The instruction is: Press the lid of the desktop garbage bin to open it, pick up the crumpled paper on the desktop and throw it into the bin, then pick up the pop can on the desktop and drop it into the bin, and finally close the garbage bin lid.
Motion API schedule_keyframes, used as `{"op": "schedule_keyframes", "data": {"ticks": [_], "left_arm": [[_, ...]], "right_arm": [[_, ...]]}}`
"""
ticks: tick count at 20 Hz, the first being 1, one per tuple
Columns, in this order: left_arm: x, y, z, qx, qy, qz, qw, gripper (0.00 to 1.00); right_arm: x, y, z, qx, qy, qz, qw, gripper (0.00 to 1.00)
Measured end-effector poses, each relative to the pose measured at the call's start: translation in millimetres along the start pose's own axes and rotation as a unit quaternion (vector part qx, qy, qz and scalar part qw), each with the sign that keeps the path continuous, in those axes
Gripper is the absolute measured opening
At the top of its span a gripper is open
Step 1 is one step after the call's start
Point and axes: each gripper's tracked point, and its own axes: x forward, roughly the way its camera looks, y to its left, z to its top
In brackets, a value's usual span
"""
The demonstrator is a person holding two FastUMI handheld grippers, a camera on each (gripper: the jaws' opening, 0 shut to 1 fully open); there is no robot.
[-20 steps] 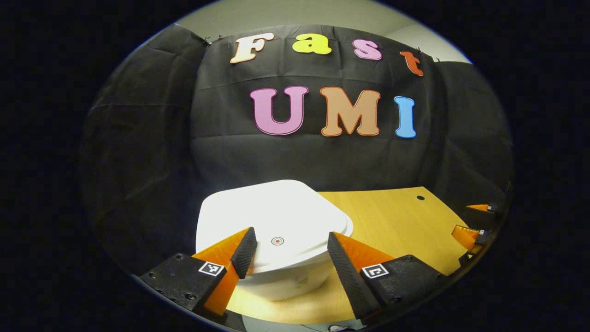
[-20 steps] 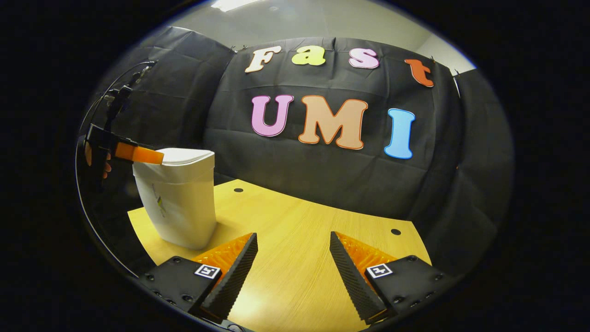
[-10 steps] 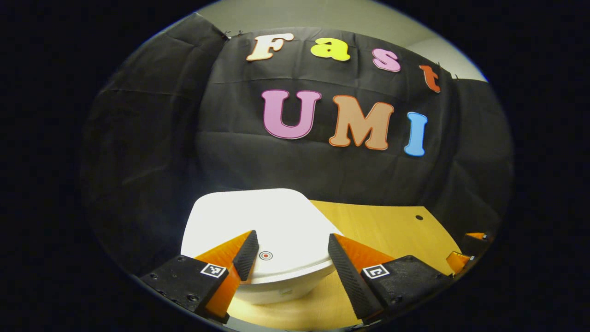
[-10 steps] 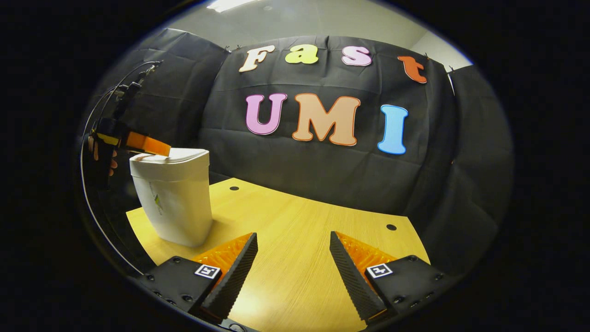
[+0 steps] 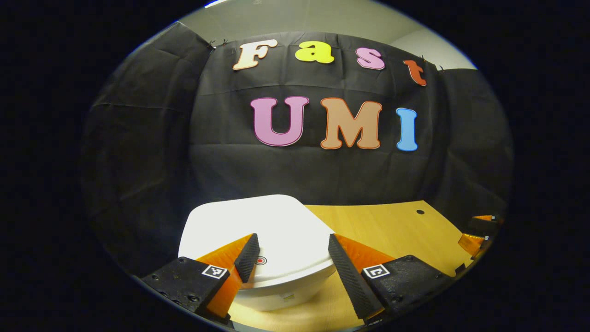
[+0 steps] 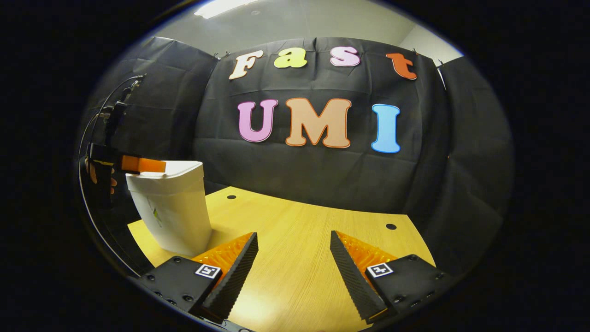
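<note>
White bin [image 6: 171, 207] lid [image 5: 272, 230] closed; contents hidden.

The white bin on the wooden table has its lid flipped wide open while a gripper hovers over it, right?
Not quite: the lid is shut, lying flat on the white bin. The left gripper view shows it, with the left gripper over it.

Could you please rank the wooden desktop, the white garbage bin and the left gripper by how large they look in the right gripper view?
1. Wooden desktop
2. White garbage bin
3. Left gripper, though it sits farther off.
</note>
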Motion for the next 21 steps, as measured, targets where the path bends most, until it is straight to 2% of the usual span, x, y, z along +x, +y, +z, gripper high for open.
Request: {"op": "schedule_keyframes", "data": {"ticks": [5,9,14,15,17,18,19,20,21], "left_arm": [[-22,-28,22,0.022,-0.066,-0.014,0.997,0.93],[-42,-68,31,0.044,-0.133,-0.030,0.990,0.92],[-62,-146,15,0.075,-0.160,-0.099,0.979,0.93],[-65,-157,13,0.071,-0.165,-0.110,0.978,0.89],[-69,-172,16,0.047,-0.174,-0.122,0.976,0.90],[-69,-177,18,0.033,-0.175,-0.127,0.976,0.92],[-69,-180,18,0.024,-0.174,-0.128,0.976,1.00],[-66,-183,19,0.021,-0.172,-0.131,0.976,0.93],[-64,-184,18,0.019,-0.169,-0.131,0.977,0.93]], "right_arm": [[-14,-5,26,0.020,-0.042,-0.008,0.999,0.99],[-31,-6,46,0.043,-0.072,-0.009,0.996,0.99],[-49,-10,49,0.050,-0.093,-0.019,0.994,0.98],[-54,-12,50,0.056,-0.097,-0.023,0.993,0.98],[-64,-15,53,0.073,-0.109,-0.033,0.991,0.99],[-69,-17,54,0.079,-0.116,-0.039,0.989,0.99],[-73,-20,57,0.081,-0.123,-0.045,0.988,0.98],[-77,-23,59,0.082,-0.130,-0.053,0.987,0.99],[-79,-27,60,0.082,-0.134,-0.060,0.986,0.98]]}}
